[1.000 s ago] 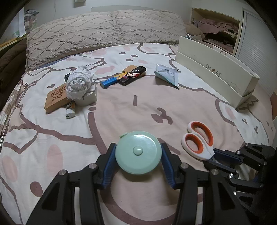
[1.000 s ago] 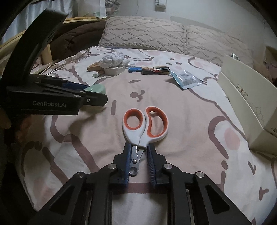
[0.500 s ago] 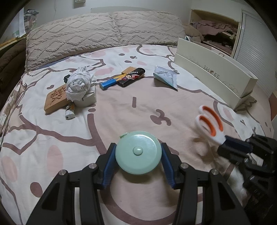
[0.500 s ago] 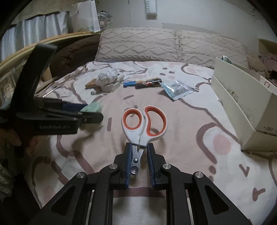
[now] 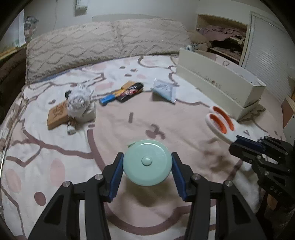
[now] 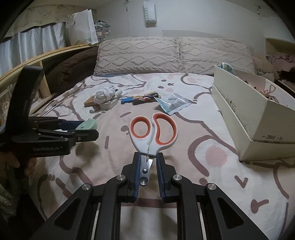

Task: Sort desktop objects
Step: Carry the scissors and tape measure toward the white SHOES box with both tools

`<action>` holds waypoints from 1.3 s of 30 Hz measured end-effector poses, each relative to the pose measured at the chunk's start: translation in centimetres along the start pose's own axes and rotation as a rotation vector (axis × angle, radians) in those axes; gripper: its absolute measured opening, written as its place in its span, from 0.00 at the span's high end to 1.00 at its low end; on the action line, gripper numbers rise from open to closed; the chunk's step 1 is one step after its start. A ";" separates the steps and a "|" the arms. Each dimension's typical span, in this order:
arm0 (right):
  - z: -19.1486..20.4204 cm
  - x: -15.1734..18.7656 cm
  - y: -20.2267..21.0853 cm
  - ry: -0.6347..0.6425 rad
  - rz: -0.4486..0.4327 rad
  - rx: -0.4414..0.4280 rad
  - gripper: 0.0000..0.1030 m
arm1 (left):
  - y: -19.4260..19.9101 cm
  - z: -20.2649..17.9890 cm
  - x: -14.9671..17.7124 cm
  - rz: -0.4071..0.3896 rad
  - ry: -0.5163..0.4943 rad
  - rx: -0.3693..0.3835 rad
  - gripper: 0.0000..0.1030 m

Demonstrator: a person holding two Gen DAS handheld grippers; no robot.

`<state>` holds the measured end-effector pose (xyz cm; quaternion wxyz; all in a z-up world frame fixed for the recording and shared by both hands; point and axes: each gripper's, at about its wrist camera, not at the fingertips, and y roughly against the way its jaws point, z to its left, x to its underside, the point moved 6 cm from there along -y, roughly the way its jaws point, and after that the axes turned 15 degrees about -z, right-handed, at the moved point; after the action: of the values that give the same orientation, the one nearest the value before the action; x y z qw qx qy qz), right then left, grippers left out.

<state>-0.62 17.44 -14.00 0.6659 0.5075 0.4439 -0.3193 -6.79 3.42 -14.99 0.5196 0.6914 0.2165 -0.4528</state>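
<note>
The left gripper (image 5: 147,164) is clamped on a round mint-green tape measure (image 5: 147,162); its blue pads press on opposite sides of the case, which hangs clear of the bedspread (image 5: 129,217). In the right wrist view the gripper body carries white lettering, too blurred to read with certainty.

Items on the bedspread, left to right:
- a wooden block (image 5: 56,115) with engraved marks that cannot be read, beside a small white lighter (image 5: 71,127);
- a crumpled white cloth (image 5: 78,100) resting on a white box (image 5: 90,114);
- a blue lighter (image 5: 107,99) touching a dark packet (image 5: 130,91) whose print is too blurred to read;
- a light-blue foil pouch (image 6: 172,104);
- a cream shoe box (image 6: 254,118) standing in its lid, with faint letters reading "SHOES" on the long side and a small label reading about "ZEBRA" on the end wall.

The right gripper (image 6: 148,169) is closed narrowly on the blades of the scissors (image 6: 153,133). The white-and-orange handles point away from the camera, above the bedspread and just left of the shoe box.

On the wall above the pillows (image 6: 175,53), a white unit (image 6: 149,11) reads "SMEET".
</note>
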 end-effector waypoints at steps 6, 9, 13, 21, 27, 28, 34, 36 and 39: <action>-0.7 -0.5 1.3 -0.016 -0.022 0.018 0.83 | 1.1 -2.2 -0.7 -0.028 -0.020 0.027 0.52; -0.8 -0.7 2.0 -0.020 -0.036 0.021 0.83 | 1.4 -3.2 -0.4 -0.029 -0.017 0.034 0.52; -1.4 -1.1 3.2 -0.030 -0.054 0.028 0.83 | 1.7 -4.6 0.0 -0.027 -0.023 0.042 0.52; -3.7 -2.0 6.0 -0.039 -0.090 0.068 0.83 | 2.6 -7.6 -1.3 -0.063 -0.038 0.065 0.52; -5.6 -2.7 8.3 -0.033 -0.122 0.091 0.83 | 2.7 -10.7 -2.9 -0.087 -0.073 0.102 0.52; -5.9 -2.9 8.7 -0.037 -0.128 0.093 0.83 | 2.7 -11.4 -3.3 -0.092 -0.082 0.111 0.52; -8.9 -3.9 10.6 -0.064 -0.162 0.106 0.83 | 2.1 -14.8 -5.0 -0.110 -0.109 0.149 0.52; -9.9 -4.3 11.0 -0.069 -0.169 0.111 0.83 | 1.8 -15.9 -5.5 -0.120 -0.112 0.170 0.52; -11.4 -4.8 11.4 -0.066 -0.176 0.121 0.83 | 1.1 -17.4 -6.3 -0.125 -0.126 0.184 0.52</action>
<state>4.43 31.44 -6.11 0.6178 0.4951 0.4445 -0.4191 -2.09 20.06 -8.17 0.4375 0.6916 0.1836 -0.5446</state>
